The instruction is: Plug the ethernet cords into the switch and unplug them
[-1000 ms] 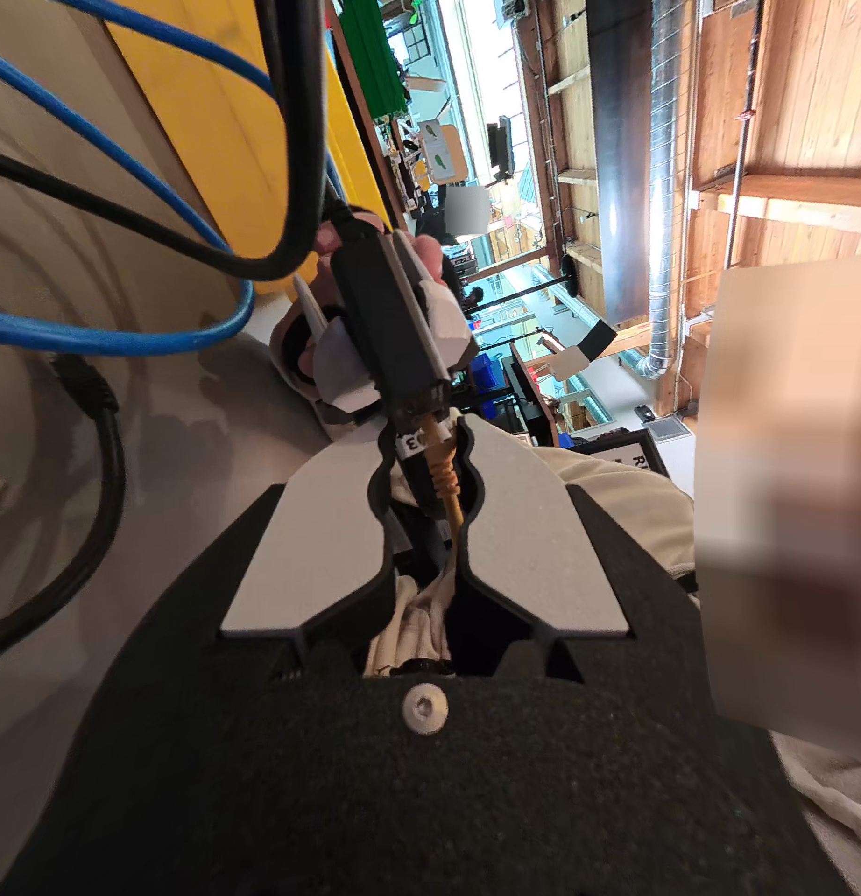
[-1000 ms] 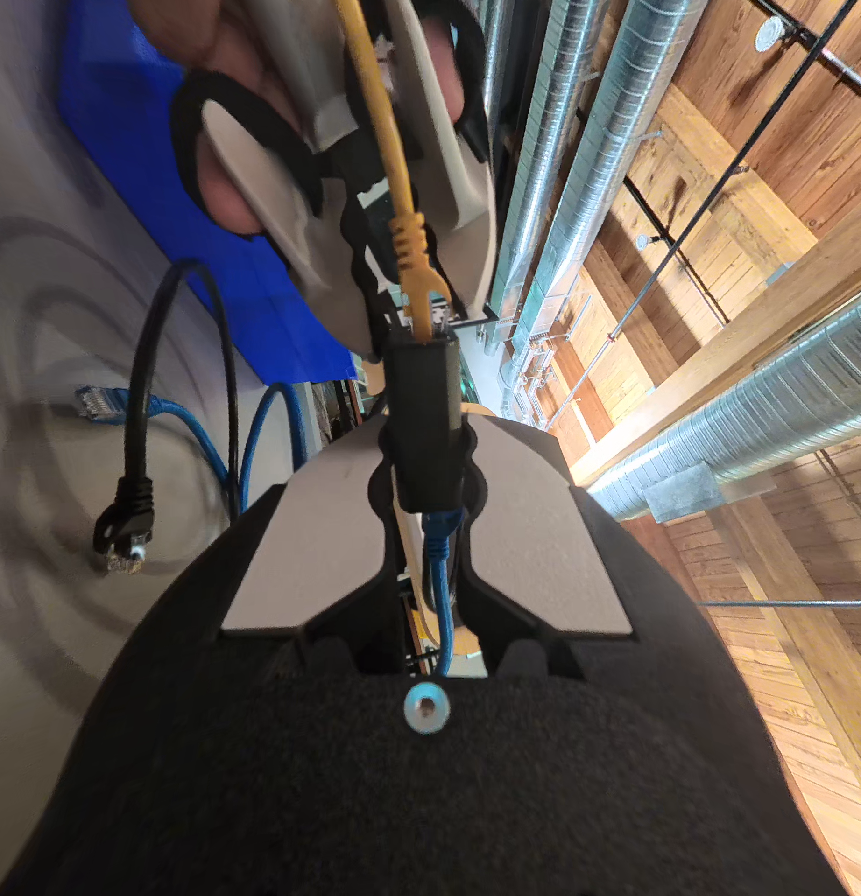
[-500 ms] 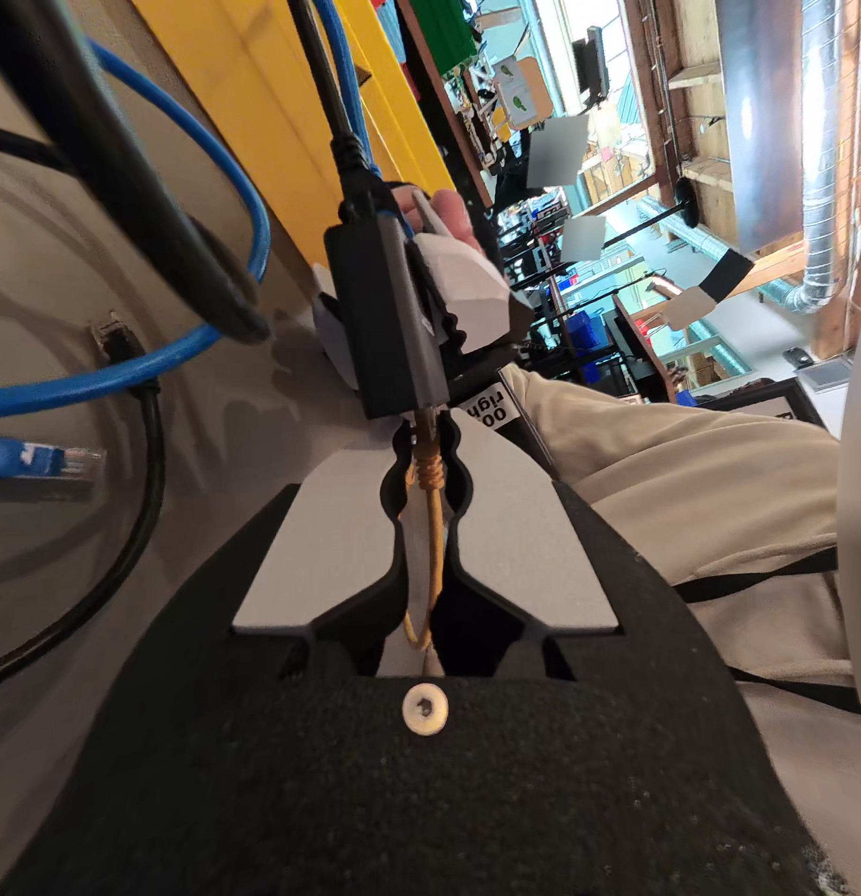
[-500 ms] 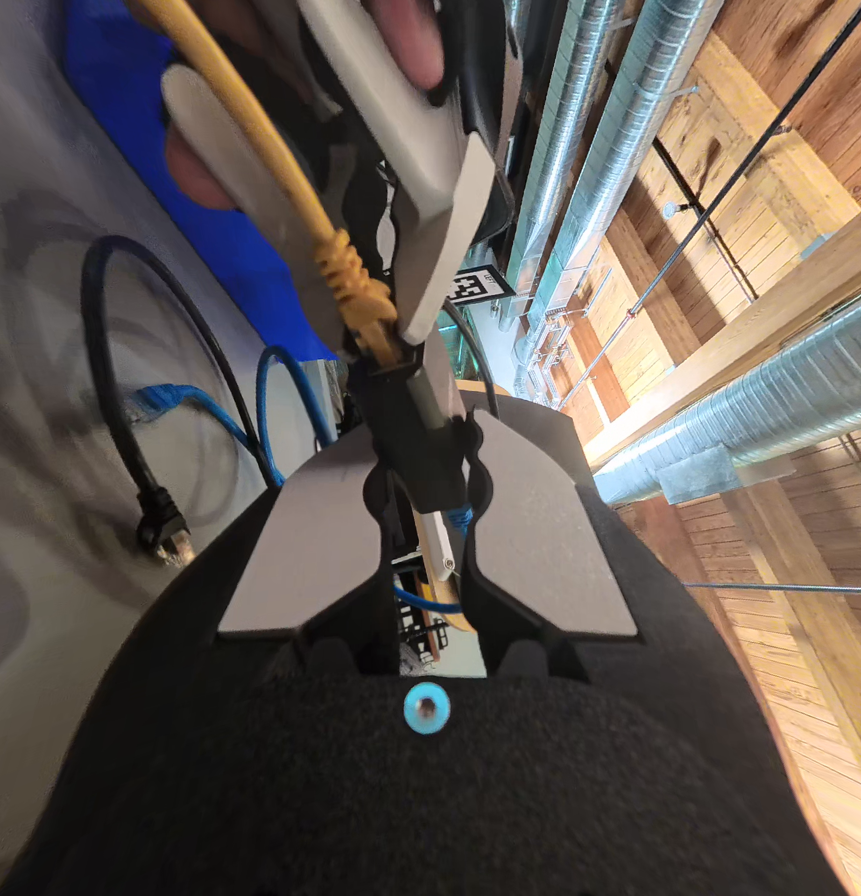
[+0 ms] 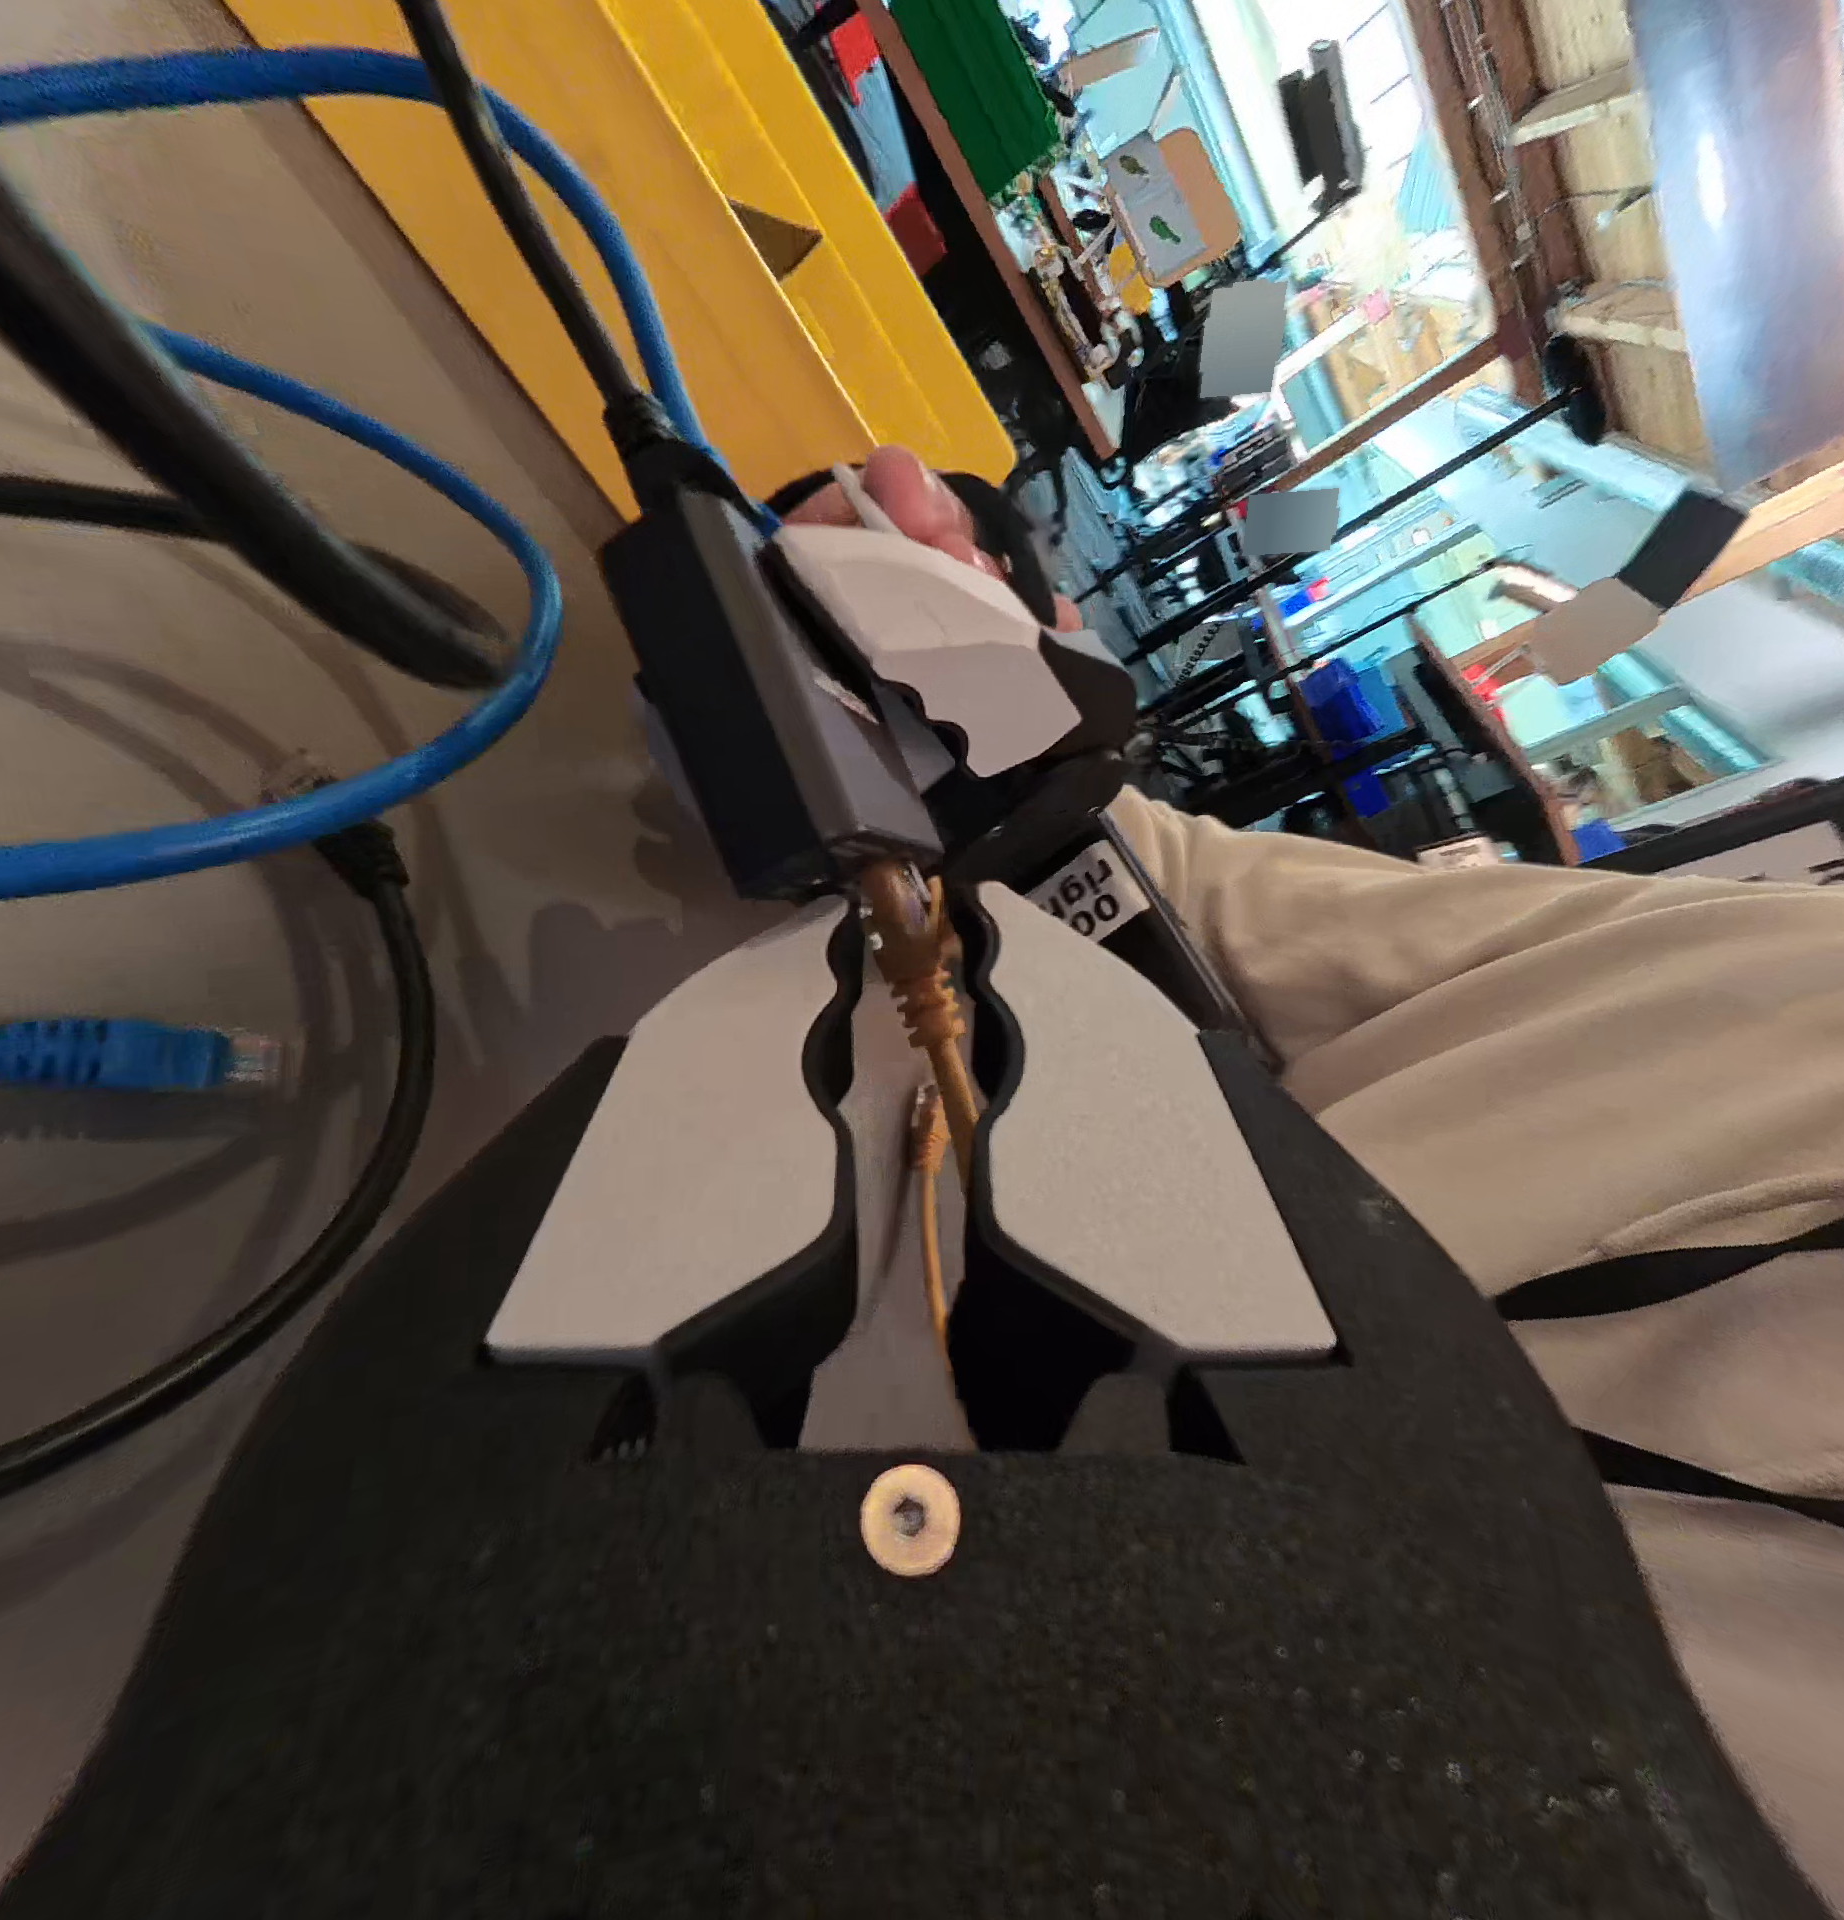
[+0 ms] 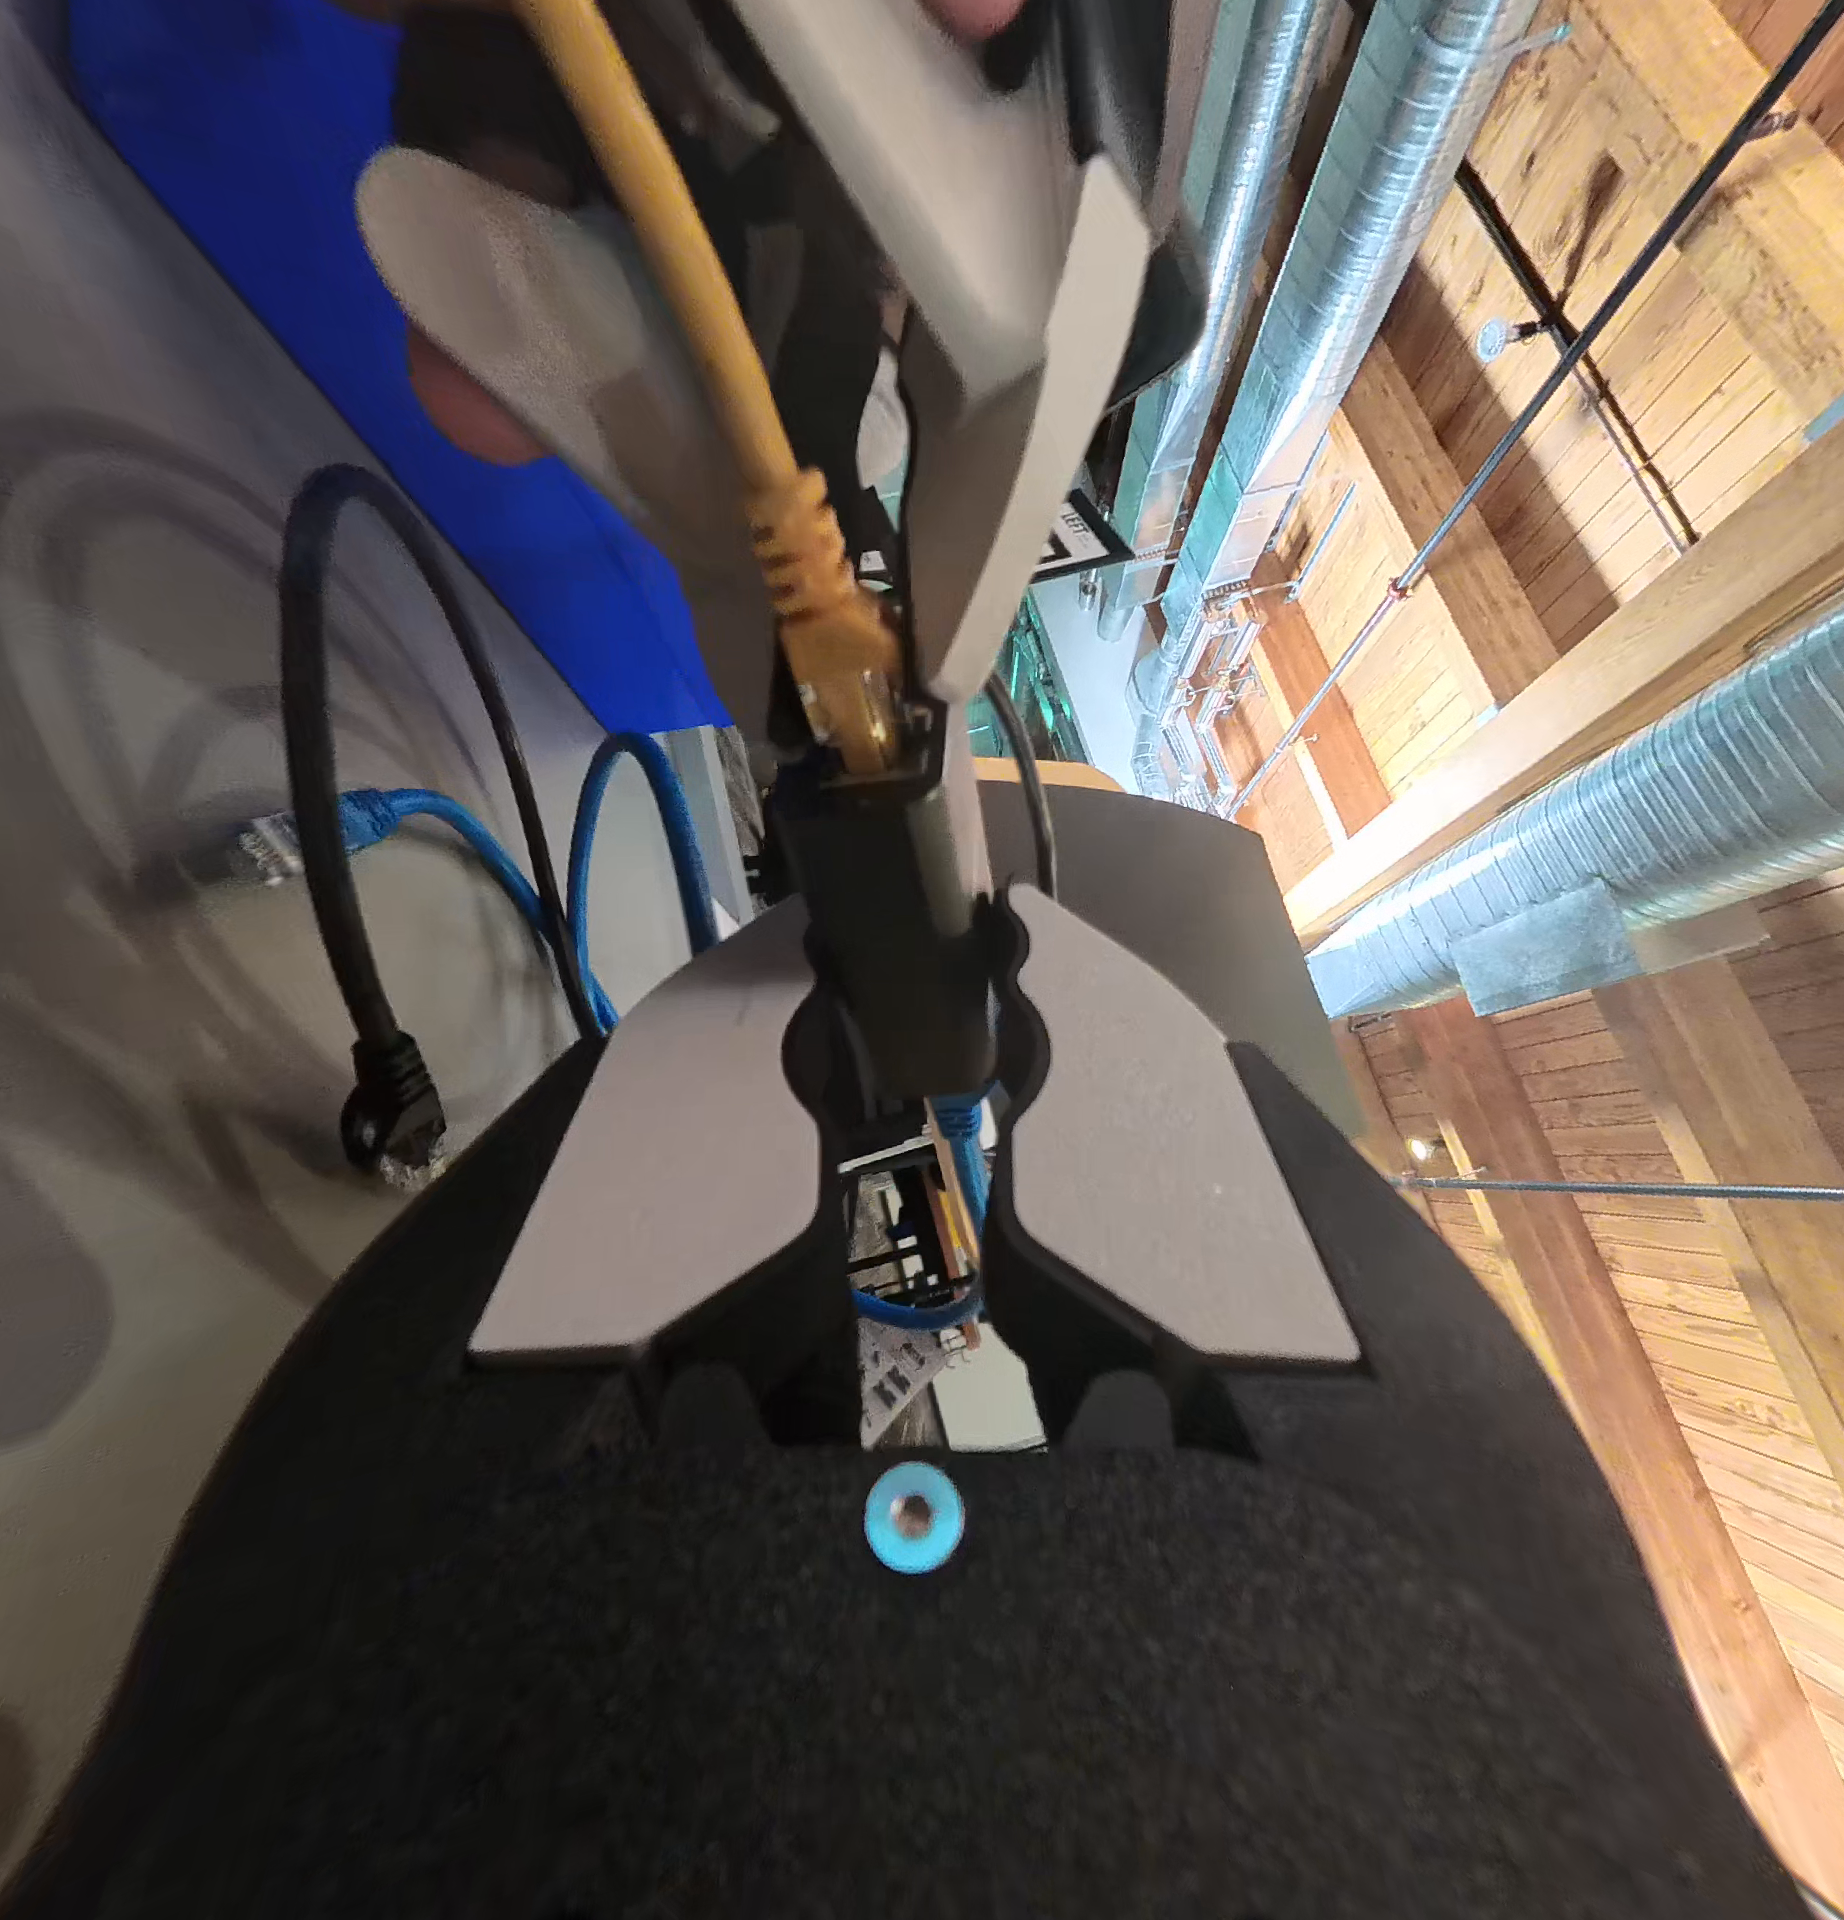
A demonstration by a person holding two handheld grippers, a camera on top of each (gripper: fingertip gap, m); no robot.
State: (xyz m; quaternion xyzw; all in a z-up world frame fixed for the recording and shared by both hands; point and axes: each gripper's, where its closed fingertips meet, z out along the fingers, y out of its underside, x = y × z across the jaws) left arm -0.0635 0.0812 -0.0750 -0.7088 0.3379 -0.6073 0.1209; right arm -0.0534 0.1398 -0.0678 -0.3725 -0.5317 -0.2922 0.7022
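Fingers (image 6: 1157, 1101) of the right gripper (image 6: 913, 997) pinch the black switch (image 6: 887, 935), lifted off the grey tabletop (image 6: 87, 1039). Left gripper (image 5: 913, 987) fingers (image 5: 689, 1143) close on the yellow cord (image 5: 923, 997), its plug at the switch's port; whether it is seated I cannot tell. One blue cord (image 6: 965, 1132) enters the switch's other end.

Under my tools lay a grey table (image 5: 170, 1621) with pale swirl marks. A yellow panel (image 5: 752, 260) stood along its far edge, and a green panel (image 5: 975, 94) was farther behind it. In the right wrist view a blue panel (image 6: 274, 208) lay on the same table. My beige trousers (image 5: 1520, 1122) showed at the right. Above me were wooden ceiling planks (image 6: 1676, 332), a thick wooden beam (image 6: 1583, 686) and silver ventilation ducts (image 6: 1645, 862). Far off stood black shelves with blue bins (image 5: 1333, 696).
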